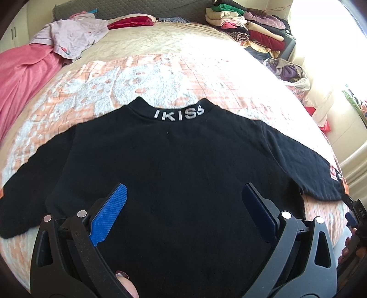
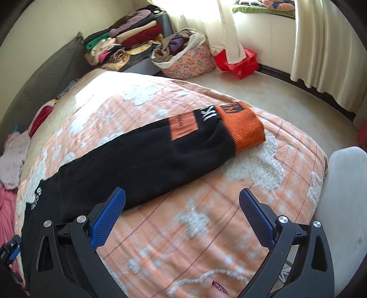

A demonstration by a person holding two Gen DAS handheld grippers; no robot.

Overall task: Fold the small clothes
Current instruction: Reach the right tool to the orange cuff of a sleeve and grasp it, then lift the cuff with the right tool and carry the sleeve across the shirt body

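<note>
Flat now: black sweatshirt [image 1: 174, 160] spread on the bedspread [image 1: 160, 75], sleeves out.
Left gripper [image 1: 183, 206] wide, empty, over the body; right gripper [image 2: 182, 212] wide, empty, beside the orange-cuffed sleeve [image 2: 243, 128]. Bare quilt ahead; pink garments [image 1: 27, 75], clothes pile [image 1: 250, 25] and laundry basket [image 2: 190, 59] at the edges.

A stack of folded clothes [image 2: 128, 43] is sitting beyond the bed's far corner, with a flowered basket [image 2: 190, 62] full of fabric standing beside it. A red bag [image 2: 238, 64] is lying on the floor under the cream curtain [image 2: 321, 45]. A red pillow [image 1: 130, 21] is resting near the headboard.
</note>
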